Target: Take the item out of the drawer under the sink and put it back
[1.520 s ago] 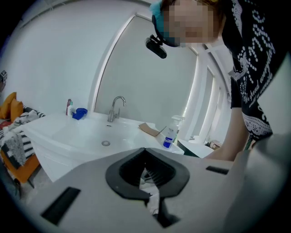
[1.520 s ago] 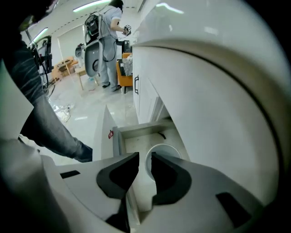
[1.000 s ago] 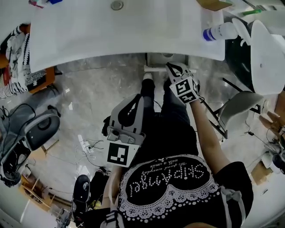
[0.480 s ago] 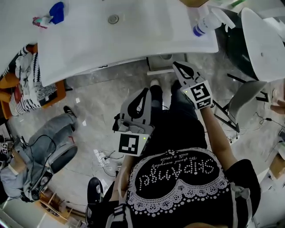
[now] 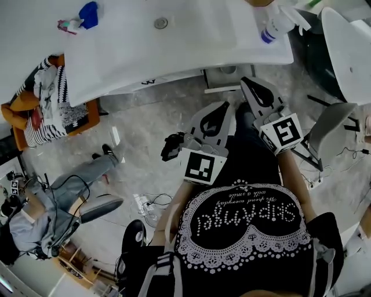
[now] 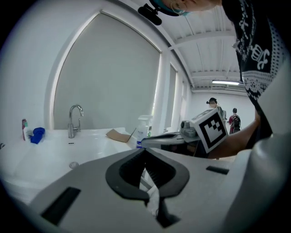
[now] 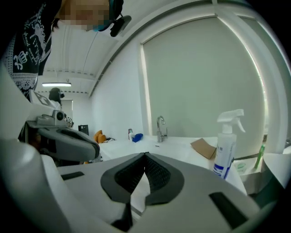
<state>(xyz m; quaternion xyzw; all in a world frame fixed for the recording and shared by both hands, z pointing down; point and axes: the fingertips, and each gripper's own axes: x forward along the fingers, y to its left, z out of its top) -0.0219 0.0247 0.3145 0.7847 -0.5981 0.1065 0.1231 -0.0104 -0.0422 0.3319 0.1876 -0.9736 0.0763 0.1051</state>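
Observation:
The white sink counter (image 5: 174, 52) runs across the top of the head view, its drain (image 5: 160, 23) near the middle. Under its front edge shows a grey box-like part (image 5: 225, 73); I see no drawer front and no item. My left gripper (image 5: 222, 107) points up toward that edge, shut and empty. Just to its right, my right gripper (image 5: 245, 80) reaches almost under the edge, also shut with nothing held. In the left gripper view the left gripper (image 6: 145, 150) has its pads together; the right gripper (image 7: 145, 155) looks the same in its own view.
On the counter are a spray bottle (image 5: 272, 29), a faucet (image 6: 74, 119), a blue object (image 5: 88, 13) and a cardboard piece (image 7: 203, 148). A white chair (image 5: 333, 125) stands at right. A person (image 5: 52, 197) sits on the floor at left, with cables (image 5: 148, 203) nearby.
The left gripper has risen from low by my legs to beside the right gripper, near the counter's front edge. The head view has swung, so the counter and floor have shifted.

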